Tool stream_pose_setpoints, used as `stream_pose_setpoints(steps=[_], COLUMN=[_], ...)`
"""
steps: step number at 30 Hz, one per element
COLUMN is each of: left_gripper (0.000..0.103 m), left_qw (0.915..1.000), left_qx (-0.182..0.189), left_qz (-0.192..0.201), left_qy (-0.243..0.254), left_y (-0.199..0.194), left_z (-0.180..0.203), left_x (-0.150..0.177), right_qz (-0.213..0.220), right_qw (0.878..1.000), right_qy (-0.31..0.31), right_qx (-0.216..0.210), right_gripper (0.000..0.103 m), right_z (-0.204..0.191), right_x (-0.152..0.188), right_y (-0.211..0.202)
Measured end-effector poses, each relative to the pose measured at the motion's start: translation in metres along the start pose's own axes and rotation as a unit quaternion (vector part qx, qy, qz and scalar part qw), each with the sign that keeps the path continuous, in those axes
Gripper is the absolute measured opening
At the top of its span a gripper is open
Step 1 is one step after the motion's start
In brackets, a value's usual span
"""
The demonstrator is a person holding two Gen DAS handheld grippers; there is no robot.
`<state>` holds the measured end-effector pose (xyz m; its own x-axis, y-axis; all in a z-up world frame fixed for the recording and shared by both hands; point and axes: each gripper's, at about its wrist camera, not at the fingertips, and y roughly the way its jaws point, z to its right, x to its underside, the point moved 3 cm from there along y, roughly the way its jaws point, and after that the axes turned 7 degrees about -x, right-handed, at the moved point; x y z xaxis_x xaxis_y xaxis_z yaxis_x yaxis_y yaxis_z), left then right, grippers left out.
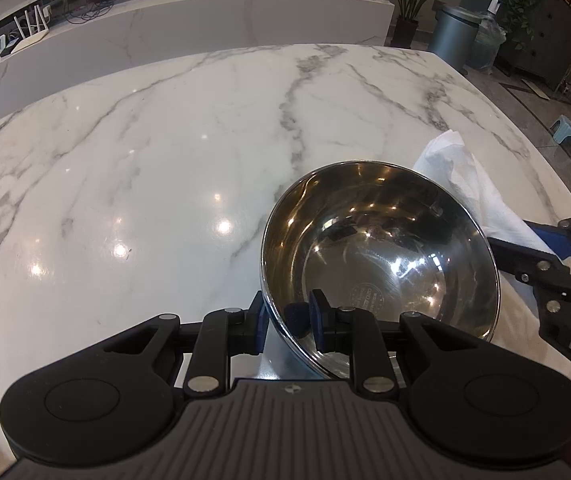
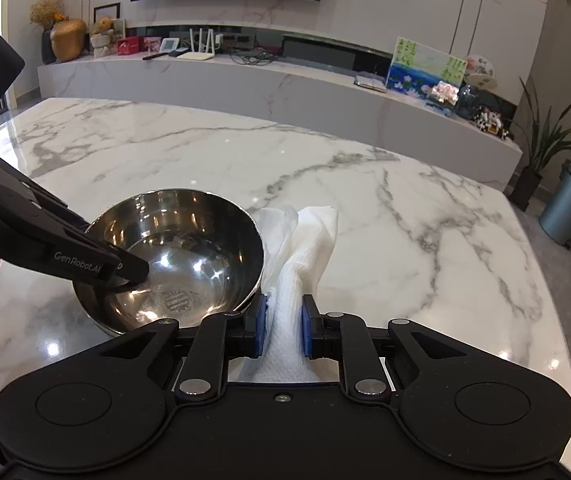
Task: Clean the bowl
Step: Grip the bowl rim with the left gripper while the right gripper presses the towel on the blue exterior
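A shiny steel bowl (image 1: 381, 248) sits on the white marble table (image 1: 165, 140), tilted a little. My left gripper (image 1: 287, 320) is shut on the bowl's near rim, one finger inside and one outside. The bowl also shows in the right wrist view (image 2: 177, 256), with the left gripper (image 2: 125, 272) clamping its left rim. My right gripper (image 2: 283, 326) is shut on a crumpled white paper towel (image 2: 297, 248), just right of the bowl and outside it. The towel shows behind the bowl in the left wrist view (image 1: 469, 184), where the right gripper's fingertips are hidden.
A long marble ledge (image 2: 245, 84) with routers, pictures and ornaments runs behind the table. A grey bin (image 2: 569, 204) and a potted plant (image 2: 541, 148) stand on the floor at the right. A small blue stool (image 1: 567, 134) is beyond the table's right edge.
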<state>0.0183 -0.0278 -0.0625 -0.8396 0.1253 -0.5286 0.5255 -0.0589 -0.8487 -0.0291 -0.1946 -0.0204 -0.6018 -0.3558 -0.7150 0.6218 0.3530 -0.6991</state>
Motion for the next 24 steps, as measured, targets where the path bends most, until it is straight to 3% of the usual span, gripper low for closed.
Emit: stream_pose_setpoints(steps=[8,24], left_gripper=[0.020,0.020], left_qw=[1.0000,0.9993], left_qx=[-0.003,-0.019], left_qz=[0.004,0.011], left_qy=[-0.004,-0.030], left_y=[0.001,0.009], left_z=[0.000,-0.009], left_x=[-0.001,-0.013], right_qz=[-0.021,-0.009], right_qw=[1.000,1.000], right_qy=[-0.005,0.010], right_qx=[-0.003,0.004], right_gripper=[0.016,0.016], right_z=[-0.006,-0.004], right_x=[0.007,-0.003], right_y=[0.010,0.027])
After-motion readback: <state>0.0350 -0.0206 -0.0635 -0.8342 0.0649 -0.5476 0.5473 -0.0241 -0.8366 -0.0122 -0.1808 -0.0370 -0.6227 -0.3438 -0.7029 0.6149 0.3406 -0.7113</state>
